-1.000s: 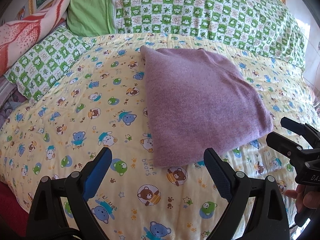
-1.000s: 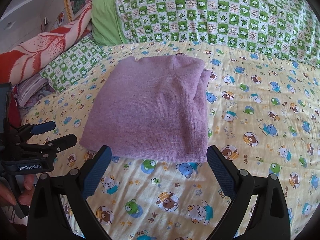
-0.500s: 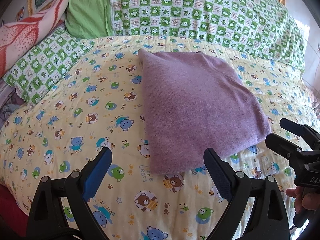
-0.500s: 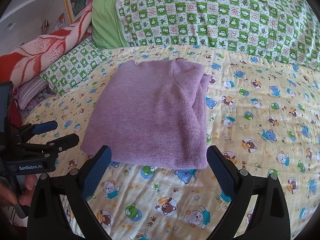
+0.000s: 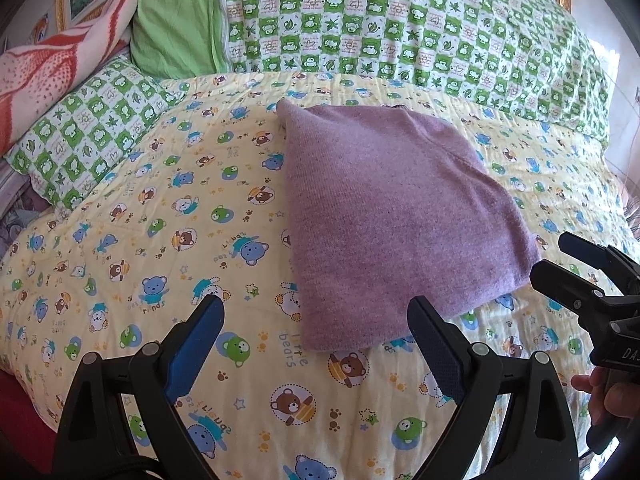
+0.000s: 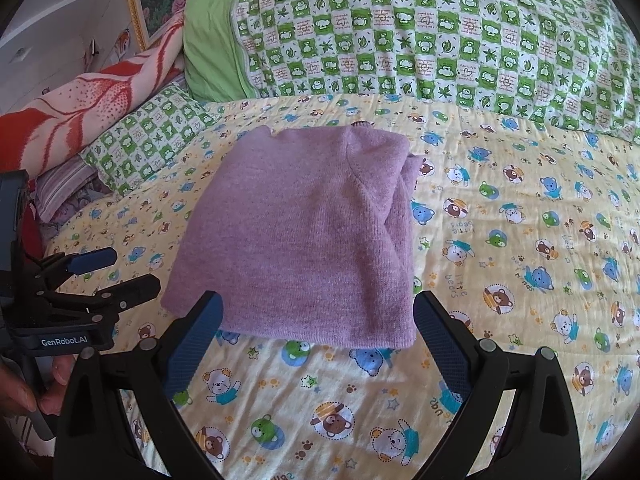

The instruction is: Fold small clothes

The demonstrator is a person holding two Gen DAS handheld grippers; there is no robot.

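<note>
A purple knit garment (image 5: 392,216) lies folded into a flat rectangle on the yellow bear-print bedspread (image 5: 160,240); it also shows in the right wrist view (image 6: 312,236). My left gripper (image 5: 316,336) is open and empty, just short of the garment's near edge. My right gripper (image 6: 318,332) is open and empty, with the garment's near edge between its fingertips. Each gripper shows in the other's view: the right one (image 5: 560,264) at the garment's right corner, the left one (image 6: 116,276) at its left corner.
A green checked quilt (image 5: 400,28) lies folded along the back. A green checked pillow (image 5: 88,136) and a red-and-white blanket (image 5: 52,64) lie at the left. The bedspread (image 6: 520,260) stretches to the right of the garment.
Both grippers have pulled back and lifted slightly from the garment, so it sits farther away in both views. The garment has not moved. Both grippers stay open.
</note>
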